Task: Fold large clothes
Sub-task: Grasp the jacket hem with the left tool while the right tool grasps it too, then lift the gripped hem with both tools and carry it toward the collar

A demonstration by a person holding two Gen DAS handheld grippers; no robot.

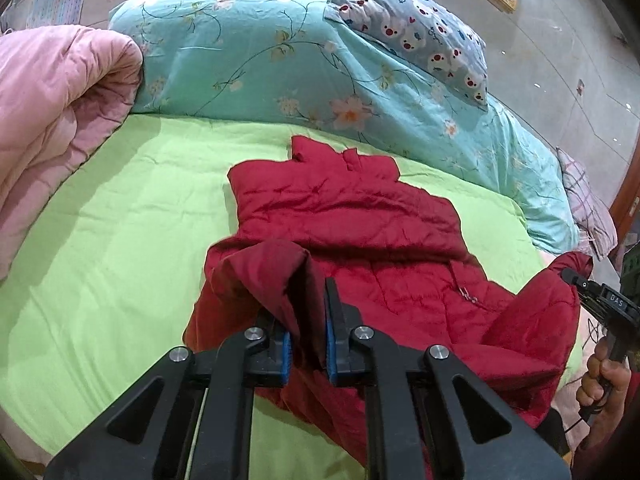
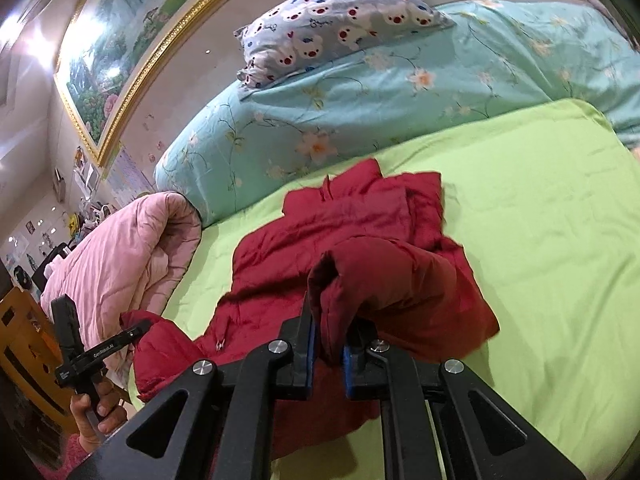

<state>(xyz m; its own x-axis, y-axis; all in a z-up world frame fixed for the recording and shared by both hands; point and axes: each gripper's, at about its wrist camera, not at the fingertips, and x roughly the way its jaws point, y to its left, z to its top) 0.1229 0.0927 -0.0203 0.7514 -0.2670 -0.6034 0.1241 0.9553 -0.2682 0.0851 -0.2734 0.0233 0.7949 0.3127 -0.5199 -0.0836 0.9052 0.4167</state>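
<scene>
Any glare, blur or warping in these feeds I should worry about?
Left wrist: sharp, fisheye bends the green sheet; glare specks on the wall. Right wrist: glare on the framed painting, red jacket collar slightly blurred. Dark vignette in both views' corners.

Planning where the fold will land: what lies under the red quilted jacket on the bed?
The red quilted jacket lies on the lime-green bedsheet, which shows all around it. Whatever is directly beneath the jacket is covered, so nothing more can be told.

Red jacket [image 1: 360,216]: quilted, slight sheen; green sheet [image 1: 120,240]: matt cloth.
</scene>
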